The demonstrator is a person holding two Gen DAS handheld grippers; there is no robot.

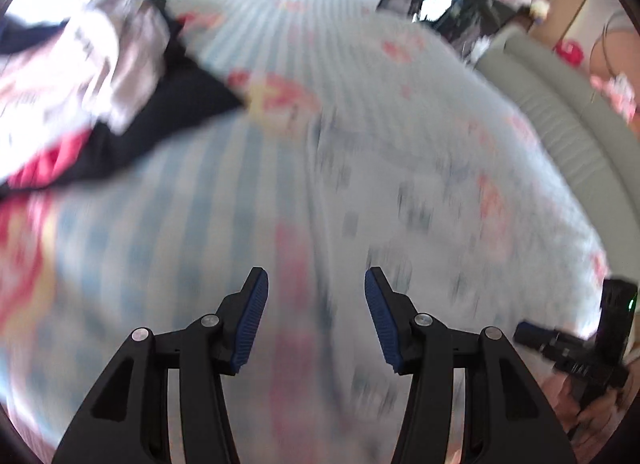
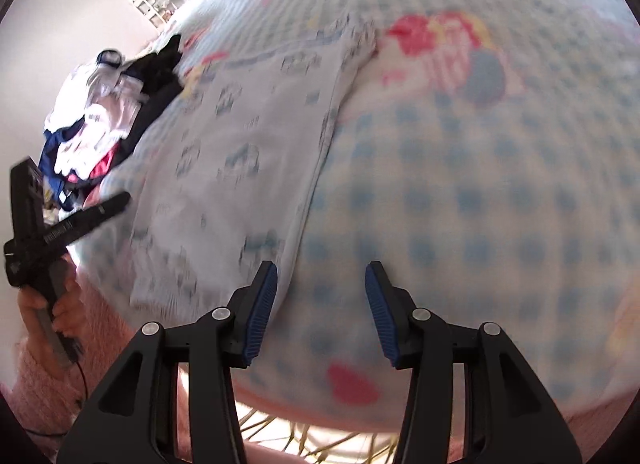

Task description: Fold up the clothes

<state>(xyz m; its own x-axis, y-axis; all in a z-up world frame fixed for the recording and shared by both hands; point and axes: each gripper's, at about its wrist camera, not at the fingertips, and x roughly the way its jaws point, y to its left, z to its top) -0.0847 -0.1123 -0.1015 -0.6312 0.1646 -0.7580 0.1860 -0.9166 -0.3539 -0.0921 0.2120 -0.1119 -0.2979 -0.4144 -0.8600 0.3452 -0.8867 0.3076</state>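
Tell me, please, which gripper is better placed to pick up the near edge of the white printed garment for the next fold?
Probably the right gripper: open, with the white printed garment's edge beside its fingers.

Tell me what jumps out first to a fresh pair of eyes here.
A pale printed garment lies spread flat on the blue-checked bedspread, at centre-left of the right wrist view. A jumbled heap of clothes sits beyond its far left edge. Both grippers hover with jaws open and empty.

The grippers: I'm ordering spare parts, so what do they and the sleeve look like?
Both the left gripper and right gripper have black angular fingers, silver rivets and ribbed blue pads. A thin black cable hangs by a fuzzy pink sleeve.
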